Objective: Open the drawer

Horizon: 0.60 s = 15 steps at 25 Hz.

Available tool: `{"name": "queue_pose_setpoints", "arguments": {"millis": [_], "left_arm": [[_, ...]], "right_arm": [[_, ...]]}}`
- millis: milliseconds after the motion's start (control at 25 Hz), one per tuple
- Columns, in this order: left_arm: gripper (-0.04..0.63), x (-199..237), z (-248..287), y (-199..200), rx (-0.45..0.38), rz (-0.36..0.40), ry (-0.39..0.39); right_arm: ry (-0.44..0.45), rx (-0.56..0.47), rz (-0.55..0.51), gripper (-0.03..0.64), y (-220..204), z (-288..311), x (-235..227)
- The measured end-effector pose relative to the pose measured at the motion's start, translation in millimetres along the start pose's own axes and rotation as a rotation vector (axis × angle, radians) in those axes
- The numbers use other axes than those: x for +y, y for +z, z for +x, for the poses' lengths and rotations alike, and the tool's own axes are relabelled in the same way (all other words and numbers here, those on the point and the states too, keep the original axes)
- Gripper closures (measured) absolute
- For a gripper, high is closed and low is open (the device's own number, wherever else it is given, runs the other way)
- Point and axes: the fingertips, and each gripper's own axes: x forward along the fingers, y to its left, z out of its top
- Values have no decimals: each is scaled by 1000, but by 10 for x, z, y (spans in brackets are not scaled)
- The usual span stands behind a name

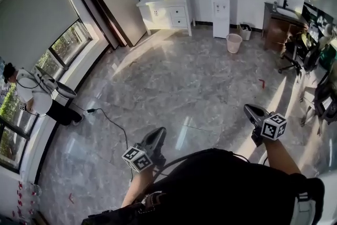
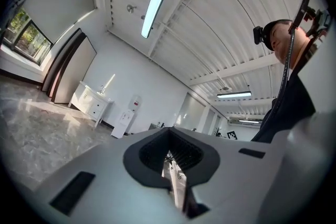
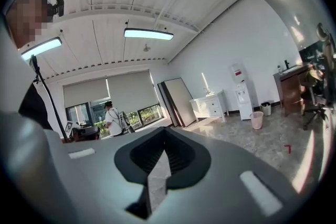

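2 grippers in play here. The left gripper (image 1: 157,134) and the right gripper (image 1: 253,111) are both held out roughly level over the marble floor (image 1: 200,81). Left one has its jaws pressed together with nothing between them, and the right one looks the same, jaws meeting and empty.

1 white cabinet (image 1: 166,10) with a sink on top stands against the far wall, and I count 2 drawers (image 1: 179,16) stacked on its right half, both pushed in. It's well apart from both grippers, way across the floor ahead of them. In the left gripper view it sits off to the left of the jaws, and in the right gripper view it's up and to the right of them.

Other stuff:
- 1 water dispenser (image 1: 221,5) just right of the cabinet
- 1 pink bin (image 1: 234,42) near that
- 1 big board (image 1: 113,2) leaning left of the cabinet
- 1 person (image 1: 31,93) by the windows, far left of the left gripper
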Motion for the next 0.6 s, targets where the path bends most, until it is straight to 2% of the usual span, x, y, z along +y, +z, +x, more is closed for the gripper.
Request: {"name": "queue_pose_setpoints", "arguments": {"millis": [280, 600], "left_arm": [[595, 1014, -1, 764, 12, 36, -43], [595, 1817, 80, 1076, 2, 17, -38]], "right_arm": [[-26, -29, -10, 615, 241, 1065, 314], [-38, 15, 10, 615, 221, 1868, 229]]}}
